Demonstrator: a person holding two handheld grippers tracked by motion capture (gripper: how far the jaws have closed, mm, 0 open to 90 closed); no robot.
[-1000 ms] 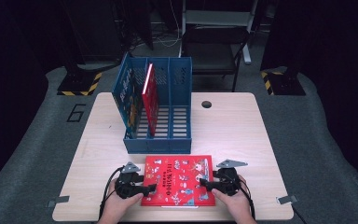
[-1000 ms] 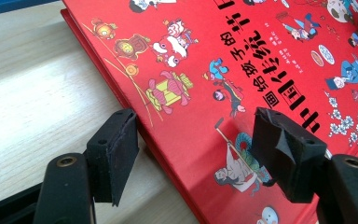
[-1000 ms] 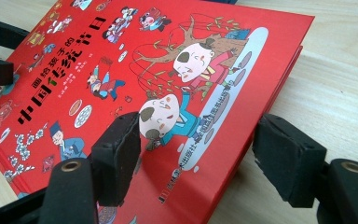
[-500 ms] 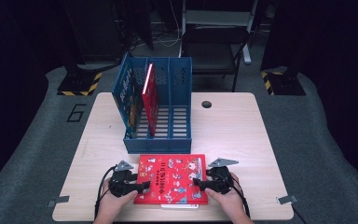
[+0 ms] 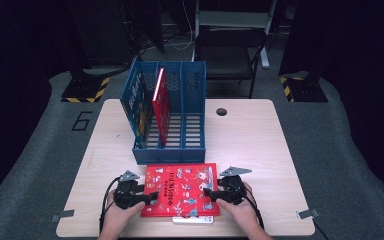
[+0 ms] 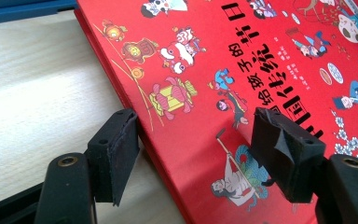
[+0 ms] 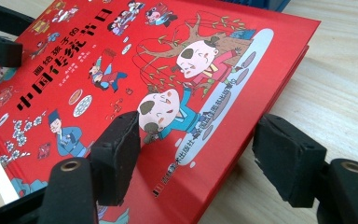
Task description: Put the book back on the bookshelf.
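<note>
- My left tongs [image 5: 150, 196] and right tongs [image 5: 209, 192] are both spread, each straddling a side edge of the red picture book [image 5: 182, 186], not yet pinching.
- Over the last second the book slid slightly toward me on the worktop [image 5: 250, 140]; I judge I am readying a lift.
- Just beyond it, the blue file rack [image 5: 172, 150] holds a blue book [image 5: 138, 102] and a red book [image 5: 161, 102] upright in its left slots; the right slots are empty.

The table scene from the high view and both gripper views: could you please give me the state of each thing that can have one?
Red picture book: closed, lying flat on the table, cover up.
Left gripper: open, jaws straddling the book's left edge.
Right gripper: open, jaws straddling the book's right edge.
Blue file rack: upright, two books inside.
Red book in rack: standing, leaning.
Blue book in rack: standing, leaning.
</note>
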